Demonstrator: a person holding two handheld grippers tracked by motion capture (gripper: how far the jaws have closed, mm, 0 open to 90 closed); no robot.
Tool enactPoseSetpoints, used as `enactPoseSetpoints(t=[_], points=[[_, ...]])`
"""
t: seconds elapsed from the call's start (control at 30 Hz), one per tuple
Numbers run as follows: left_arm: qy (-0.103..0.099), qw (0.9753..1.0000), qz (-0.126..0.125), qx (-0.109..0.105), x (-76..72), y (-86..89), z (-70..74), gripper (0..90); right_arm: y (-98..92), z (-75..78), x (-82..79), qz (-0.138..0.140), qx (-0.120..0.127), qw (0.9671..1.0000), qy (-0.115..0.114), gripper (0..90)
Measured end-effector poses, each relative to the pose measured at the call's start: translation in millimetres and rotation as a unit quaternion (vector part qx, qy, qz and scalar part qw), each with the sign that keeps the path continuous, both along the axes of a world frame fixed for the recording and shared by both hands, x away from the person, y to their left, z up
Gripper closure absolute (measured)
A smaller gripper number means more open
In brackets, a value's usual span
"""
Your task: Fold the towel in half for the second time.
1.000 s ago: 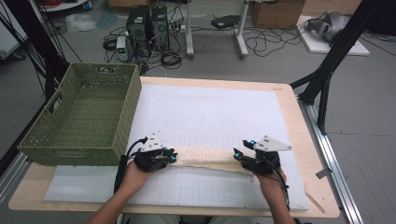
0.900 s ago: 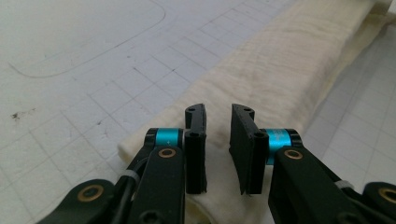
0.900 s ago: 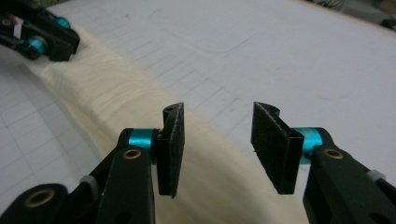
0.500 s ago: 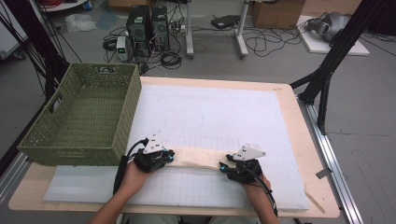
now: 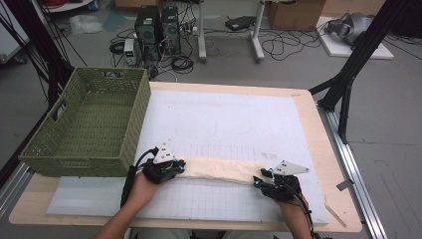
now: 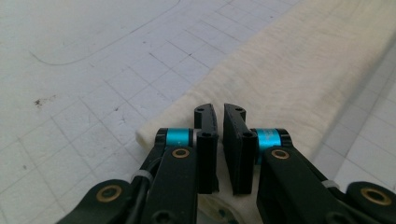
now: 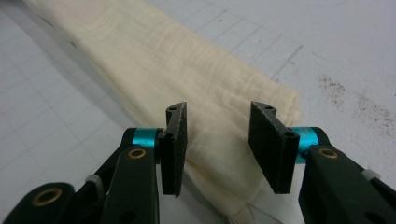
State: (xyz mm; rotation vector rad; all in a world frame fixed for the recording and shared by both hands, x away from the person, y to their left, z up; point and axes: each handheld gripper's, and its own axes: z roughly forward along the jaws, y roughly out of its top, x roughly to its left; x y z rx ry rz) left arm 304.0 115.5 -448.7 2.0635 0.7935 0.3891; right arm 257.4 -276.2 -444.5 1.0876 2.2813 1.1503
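Cloth [image 5: 219, 170] lies folded into a long cream strip across the white mat [image 5: 234, 124], near its front edge. Your left gripper [image 6: 219, 122] pinches the strip's left end, while your right gripper [image 7: 217, 126] hangs spread over the right end.

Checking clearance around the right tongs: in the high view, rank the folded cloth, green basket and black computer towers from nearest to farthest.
From the right tongs:
1. Folded cloth, right at the tips, stretching left.
2. Green basket, far left on the table.
3. Black computer towers, on the floor beyond the table.
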Motion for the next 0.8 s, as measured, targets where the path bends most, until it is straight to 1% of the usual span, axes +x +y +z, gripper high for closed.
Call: enactPoseSetpoints(t=[0.07, 0.13, 0.2, 0.23, 0.3, 0.33, 0.4, 0.47, 0.53, 0.63, 0.67, 0.7, 0.77, 0.8], points=[[0.005, 0.9995, 0.002, -0.03, -0.9, 1.4, 3.1, 77.9, -2.4, 3.3, -2.4, 0.002, 0.011, 0.9999, -0.01, 59.0], [-0.003, 0.9985, -0.003, -0.054, -3.1, 1.6, 8.0, 75.3, -4.7, 6.0, -4.0, 0.0, 0.015, 0.9997, -0.019, 61.5], [-0.005, 0.9979, -0.015, -0.062, -4.9, 1.4, 10.8, 74.2, -7.3, 7.2, -4.3, -0.005, 0.017, 0.9996, -0.022, 64.9], [-0.001, 0.9973, -0.021, -0.07, -5.7, 0.7, 11.0, 73.9, -8.5, 7.6, -4.4, -0.008, 0.018, 0.9996, -0.023, 65.5], [0.009, 0.9962, -0.04, -0.076, -7.4, -0.7, 9.7, 73.9, -11.5, 8.8, -5.4, -0.01, 0.018, 0.9995, -0.024, 68.4], [0.015, 0.996, -0.051, -0.073, -8.2, -2.4, 8.1, 73.8, -12.1, 8.9, -6.0, -0.01, 0.015, 0.9996, -0.022, 69.2], [0.02, 0.9965, -0.057, -0.058, -8.7, -5.2, 5.3, 74.1, -12.1, 7.4, -6.7, -0.007, 0.002, 0.9998, -0.019, 70.9], [0.022, 0.9974, -0.056, -0.039, -8.5, -6.8, 3.1, 74.8, -10.7, 4.6, -6.0, -0.004, -0.009, 0.9999, -0.013, 70.9], [0.023, 0.9985, -0.047, -0.015, -8.0, -7.5, 0.6, 75.9, -9.8, 1.6, -4.8, -0.004, -0.016, 0.9999, -0.004, 70.9], [0.009, 0.9994, -0.031, 0.01, -7.7, -6.1, 1.2, 79.6, -10.5, 0.1, -3.6, -0.004, -0.016, 0.9999, 0.002, 70.6], [0.006, 0.9994, -0.03, 0.014, -7.6, -5.6, 1.2, 80.3, -10.8, 0.1, -3.5, -0.005, -0.024, 0.9997, -0.001, 70.5], [0.005, 0.9995, -0.028, 0.013, -7.5, -5.1, 0.6, 80.4, -10.8, 0.2, -3.7, -0.007, -0.029, 0.9996, -0.001, 70.4], [-0.001, 0.9994, -0.028, 0.019, -7.4, -5.4, 0.4, 80.5, -12.6, 0.0, -3.6, -0.013, -0.03, 0.9995, 0.002, 70.1], [-0.003, 0.9995, -0.026, 0.018, -7.1, -5.9, 0.2, 80.5, -13.5, -0.3, -3.8, -0.015, -0.027, 0.9995, 0.005, 69.6]])
